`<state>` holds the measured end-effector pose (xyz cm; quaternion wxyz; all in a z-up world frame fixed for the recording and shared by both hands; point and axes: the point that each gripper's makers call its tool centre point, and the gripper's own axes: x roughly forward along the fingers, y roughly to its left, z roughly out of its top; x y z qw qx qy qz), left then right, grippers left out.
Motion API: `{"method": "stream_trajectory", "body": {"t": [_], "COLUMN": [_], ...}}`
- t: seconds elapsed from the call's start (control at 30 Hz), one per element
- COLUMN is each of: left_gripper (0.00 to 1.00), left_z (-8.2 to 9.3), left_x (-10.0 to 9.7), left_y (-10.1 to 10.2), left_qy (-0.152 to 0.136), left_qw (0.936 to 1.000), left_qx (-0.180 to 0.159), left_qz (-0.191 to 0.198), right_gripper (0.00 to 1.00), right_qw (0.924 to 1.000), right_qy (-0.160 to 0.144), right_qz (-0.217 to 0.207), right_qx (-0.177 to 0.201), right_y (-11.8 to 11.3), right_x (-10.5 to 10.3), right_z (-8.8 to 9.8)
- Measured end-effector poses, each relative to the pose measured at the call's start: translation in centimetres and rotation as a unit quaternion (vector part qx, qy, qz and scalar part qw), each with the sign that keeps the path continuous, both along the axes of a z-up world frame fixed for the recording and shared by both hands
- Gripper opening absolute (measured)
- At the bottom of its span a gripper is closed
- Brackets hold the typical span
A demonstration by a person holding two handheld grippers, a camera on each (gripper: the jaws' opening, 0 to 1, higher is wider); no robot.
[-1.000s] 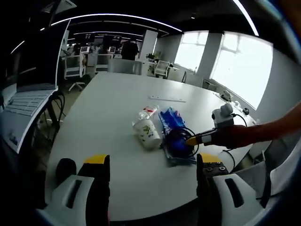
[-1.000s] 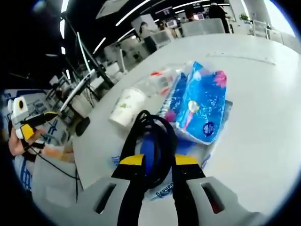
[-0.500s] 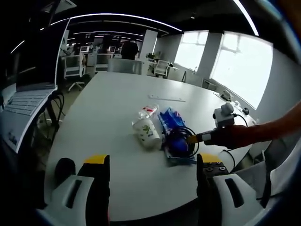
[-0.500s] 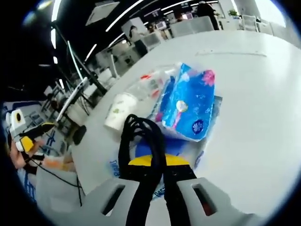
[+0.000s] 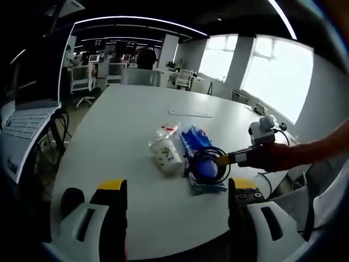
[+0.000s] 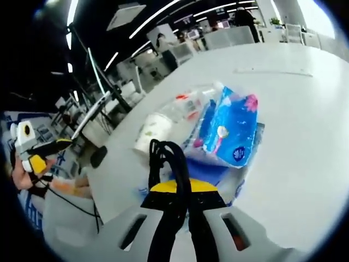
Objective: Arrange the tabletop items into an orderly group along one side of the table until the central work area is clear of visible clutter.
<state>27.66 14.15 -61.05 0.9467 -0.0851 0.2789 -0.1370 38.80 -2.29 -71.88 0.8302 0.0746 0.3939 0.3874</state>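
Note:
My right gripper (image 6: 182, 186) is shut on a coil of black cable (image 6: 166, 158), which loops up out of its jaws. Just beyond lie a blue tissue pack (image 6: 232, 131), a white paper cup (image 6: 151, 130) on its side and a clear plastic bottle (image 6: 188, 103). A flat blue packet (image 6: 210, 170) lies under the coil. In the left gripper view the same cluster sits mid-table: cup (image 5: 165, 154), bottle (image 5: 169, 131), tissue pack (image 5: 195, 140), cable (image 5: 207, 165), with the right gripper (image 5: 222, 160) reaching in from the right. My left gripper (image 5: 177, 188) hangs open over the near table edge, holding nothing.
A thin pale strip (image 5: 190, 113) lies further back on the white table (image 5: 125, 120). A black mouse-like object (image 5: 71, 199) sits near the front left edge. A laptop (image 5: 22, 120) stands on a desk to the left. A person's arm (image 5: 305, 153) holds the right gripper.
The right gripper's jaws, apart around the cable a second ago, have shut on it and stay shut. The left gripper's view has shifted only slightly.

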Motion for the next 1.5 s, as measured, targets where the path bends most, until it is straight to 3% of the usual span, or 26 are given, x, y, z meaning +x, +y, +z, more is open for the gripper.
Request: {"method": "stream_trajectory", "body": {"t": [0.8,1.5], "left_gripper": [0.77,0.77], "left_z": [-0.1,0.0], "left_x": [0.3,1.0], "left_y": [-0.8,-2.7], "left_qy": [0.000,-0.003], "left_qw": [0.9999,0.9995], "left_qx": [0.002,0.000], "left_qz": [-0.012,-0.032], "right_gripper": [0.02,0.02], "right_qw": [0.9994,0.9992], "right_qy": [-0.014,-0.032], "right_qz": [0.022,0.007], "right_qx": [0.021,0.024], "right_y": [0.0,-4.6], "right_x": [-2.2,-4.1], "right_z": [2.4,4.7]}}
